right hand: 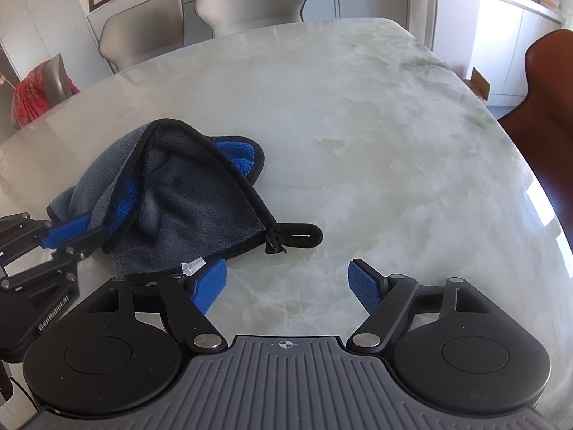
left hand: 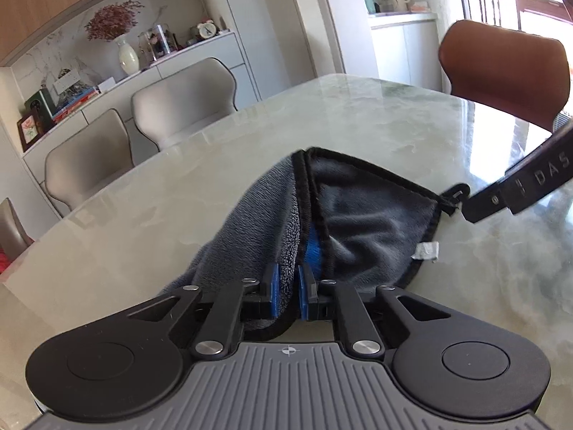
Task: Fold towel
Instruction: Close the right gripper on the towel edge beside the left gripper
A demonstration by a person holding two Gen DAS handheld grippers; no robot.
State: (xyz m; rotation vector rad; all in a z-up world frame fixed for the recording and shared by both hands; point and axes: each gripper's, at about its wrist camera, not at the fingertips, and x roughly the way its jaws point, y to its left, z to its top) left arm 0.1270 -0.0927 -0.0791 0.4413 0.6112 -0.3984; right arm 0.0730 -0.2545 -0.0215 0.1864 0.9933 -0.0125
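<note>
A grey and blue towel (left hand: 361, 222) with black edging lies bunched on the marble table (left hand: 358, 122). My left gripper (left hand: 288, 286) is shut on its near edge, and grey cloth fills the gap between the blue pads. In the right wrist view the towel (right hand: 186, 197) rises in a peak left of centre, its hanging loop (right hand: 304, 234) stretched out to the right. My right gripper (right hand: 286, 279) stands open just in front of the loop corner, nothing between its fingers. Its left finger (right hand: 211, 283) touches the towel's near hem. The left gripper (right hand: 77, 231) shows at the left edge, clamped on the towel.
Two beige chairs (left hand: 143, 125) stand along the table's far side and a brown chair (left hand: 508, 71) at the right end. Behind the beige chairs a white sideboard (left hand: 107, 89) carries a vase, frames and books. The tabletop (right hand: 376, 143) lies bare to the right of the towel.
</note>
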